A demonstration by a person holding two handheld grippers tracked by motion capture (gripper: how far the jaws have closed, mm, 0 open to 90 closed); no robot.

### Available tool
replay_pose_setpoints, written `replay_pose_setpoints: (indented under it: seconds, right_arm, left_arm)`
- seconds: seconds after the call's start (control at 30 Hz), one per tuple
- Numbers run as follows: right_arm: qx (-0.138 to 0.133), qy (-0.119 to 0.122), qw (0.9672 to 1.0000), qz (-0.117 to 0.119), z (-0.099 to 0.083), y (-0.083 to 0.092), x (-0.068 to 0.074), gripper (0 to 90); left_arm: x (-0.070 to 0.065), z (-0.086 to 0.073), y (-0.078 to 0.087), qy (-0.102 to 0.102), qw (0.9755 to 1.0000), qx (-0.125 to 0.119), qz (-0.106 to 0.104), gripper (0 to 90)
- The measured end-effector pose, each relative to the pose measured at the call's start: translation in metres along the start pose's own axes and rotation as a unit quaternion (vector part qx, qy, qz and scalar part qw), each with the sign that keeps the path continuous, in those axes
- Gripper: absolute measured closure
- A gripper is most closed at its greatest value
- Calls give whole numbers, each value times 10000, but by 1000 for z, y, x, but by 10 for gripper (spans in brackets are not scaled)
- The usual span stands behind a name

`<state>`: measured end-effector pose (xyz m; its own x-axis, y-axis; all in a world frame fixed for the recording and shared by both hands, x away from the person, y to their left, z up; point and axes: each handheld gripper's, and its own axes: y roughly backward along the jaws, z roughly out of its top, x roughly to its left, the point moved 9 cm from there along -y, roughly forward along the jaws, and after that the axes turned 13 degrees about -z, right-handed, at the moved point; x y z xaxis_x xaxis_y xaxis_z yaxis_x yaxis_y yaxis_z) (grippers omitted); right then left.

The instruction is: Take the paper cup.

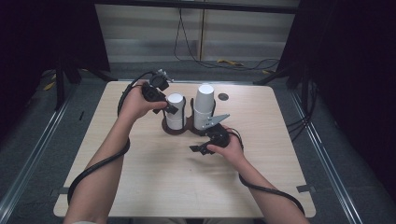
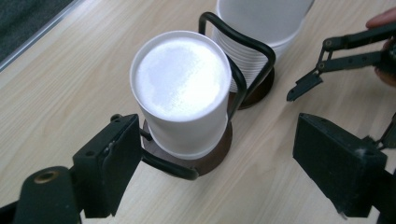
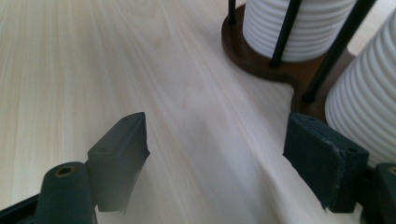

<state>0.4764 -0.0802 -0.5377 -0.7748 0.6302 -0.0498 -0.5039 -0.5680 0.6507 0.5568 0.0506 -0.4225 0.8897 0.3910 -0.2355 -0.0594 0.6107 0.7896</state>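
Dark curtains and a grey floor surround the pale wooden tabletop [image 1: 140, 186], and near its far middle stands a dark two-ring cup holder [image 1: 180, 129] with wire uprights, which serves as the landmark. Its left ring carries a shorter stack of white cups [image 1: 175, 111], upside down with the flat bottom on top; its right ring carries a taller stack of white cups [image 1: 204, 106]. The left tool [image 2: 215, 163] hovers just over the shorter stack, jaws spread wide on either side of it and not yet touching, so no cup is gripped. The right tool [image 1: 198, 149] hangs low just in front of the holder's right ring, jaws apart with nothing but bare wood between them, one pad close to the taller stack's ribbed rims. By my reading, the work is at its start: both stacks sit whole in the holder, and closing on a cup and lifting it free are both left to do.
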Motion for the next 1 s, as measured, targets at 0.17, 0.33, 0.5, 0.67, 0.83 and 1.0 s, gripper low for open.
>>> replay_pose_setpoints:
  seconds: [0.17, 0.33, 0.5, 0.67, 0.83, 1.0]
  right_arm:
    - [-80, 28, 9999, 68, 10, -13, 7, 212]
    - [-276, -152, 9995, -18, 24, -29, 12, 199]
    - [-348, -176, 9992, -73, 30, -38, 12, 197]
    - [-539, -248, 9982, -87, 42, -46, 13, 198]
    - [-492, -170, 9985, -138, 46, -55, 16, 200]
    - [-697, -201, 9973, -109, 53, -51, 15, 201]
  left_arm:
    - [5, 3, -5, 76, 10000, 36, 36, 161]
    - [10, 6, -12, 53, 9999, 139, 43, 172]
    - [12, 8, -14, 101, 9998, 151, 27, 175]
    - [16, 10, -15, 121, 9998, 163, 17, 217]
    - [21, 8, -19, 193, 9995, 248, 16, 243]
    - [23, 9, -17, 230, 9996, 155, 17, 289]
